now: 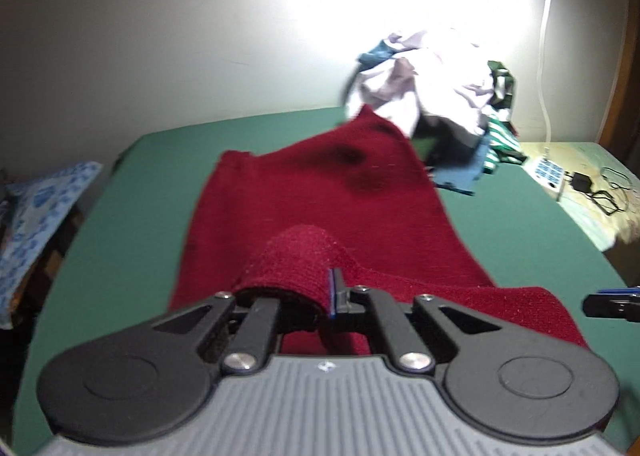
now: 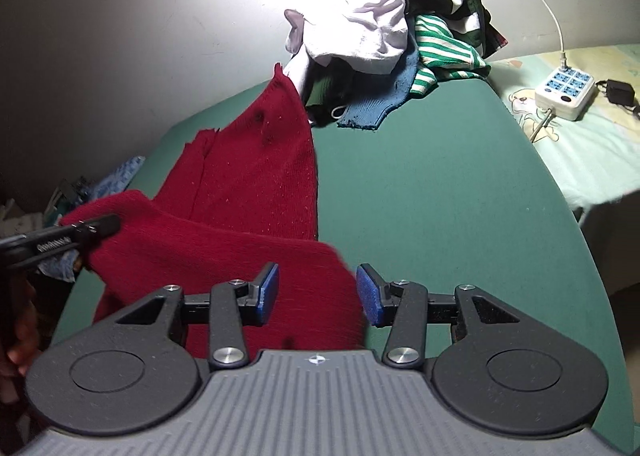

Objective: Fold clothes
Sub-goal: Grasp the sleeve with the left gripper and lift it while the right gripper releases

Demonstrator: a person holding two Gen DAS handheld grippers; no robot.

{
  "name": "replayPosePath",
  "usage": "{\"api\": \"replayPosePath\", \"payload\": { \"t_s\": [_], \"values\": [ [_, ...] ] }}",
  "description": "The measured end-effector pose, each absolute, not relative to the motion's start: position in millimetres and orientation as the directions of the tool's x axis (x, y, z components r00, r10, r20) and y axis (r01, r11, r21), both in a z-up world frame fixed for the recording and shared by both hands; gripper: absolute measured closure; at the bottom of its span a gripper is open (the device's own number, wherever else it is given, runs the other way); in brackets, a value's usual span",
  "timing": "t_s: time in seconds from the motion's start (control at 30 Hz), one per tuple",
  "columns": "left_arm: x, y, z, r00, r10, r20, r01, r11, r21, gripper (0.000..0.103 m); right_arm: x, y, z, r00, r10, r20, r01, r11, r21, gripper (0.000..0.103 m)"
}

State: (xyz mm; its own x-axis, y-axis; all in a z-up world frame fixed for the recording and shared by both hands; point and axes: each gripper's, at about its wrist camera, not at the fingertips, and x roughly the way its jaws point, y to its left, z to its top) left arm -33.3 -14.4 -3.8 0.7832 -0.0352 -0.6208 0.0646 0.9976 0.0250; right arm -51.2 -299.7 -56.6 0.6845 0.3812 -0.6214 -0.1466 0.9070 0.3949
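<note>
A dark red knit garment (image 1: 320,191) lies spread on the green table (image 1: 132,215). My left gripper (image 1: 330,292) is shut on a folded-over edge of it, and the cloth drapes over the left finger. In the right wrist view that gripper (image 2: 80,234) shows at the left, lifting the red garment (image 2: 256,183) by its edge. My right gripper (image 2: 318,292) stands open, its blue pads (image 2: 267,292) apart over the garment's near corner without pressing on it. Its tip (image 1: 612,304) shows at the right edge of the left wrist view.
A pile of unfolded clothes (image 2: 380,27), white, green-striped and blue, sits at the table's far side against the wall. A white power strip (image 2: 564,89) with cables lies on the bed sheet to the right. Blue patterned cloth (image 1: 36,215) lies off the table's left.
</note>
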Motion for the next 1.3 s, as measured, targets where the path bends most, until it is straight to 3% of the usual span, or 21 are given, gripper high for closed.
{"api": "replayPosePath", "payload": {
  "t_s": [0.23, 0.43, 0.57, 1.0, 1.3],
  "values": [
    [-58, 55, 10, 0.799, 0.055, -0.599, -0.041, 0.998, 0.036, 0.101, -56, -259, -50, 0.682, 0.372, -0.63, -0.192, 0.922, 0.336, 0.056],
    [-80, 105, 14, 0.797, 0.118, -0.592, -0.105, 0.993, 0.056, 0.101, -64, -213, -46, 0.685, 0.312, -0.659, -0.279, 0.947, 0.159, 0.057],
    [-93, 133, 13, 0.789, 0.133, -0.6, -0.126, 0.991, 0.054, 0.101, -67, -193, -47, 0.675, 0.3, -0.674, -0.286, 0.948, 0.136, 0.057],
    [-124, 177, 41, 0.847, 0.048, -0.53, -0.047, 0.999, 0.015, 0.101, -77, -162, -55, 0.661, 0.209, -0.721, -0.214, 0.973, 0.086, 0.057],
    [-118, 190, 35, 0.847, 0.009, -0.532, -0.011, 1.0, -0.001, 0.101, -131, -151, -48, 0.481, 0.318, -0.817, -0.504, 0.863, 0.04, 0.057]
  ]
}}
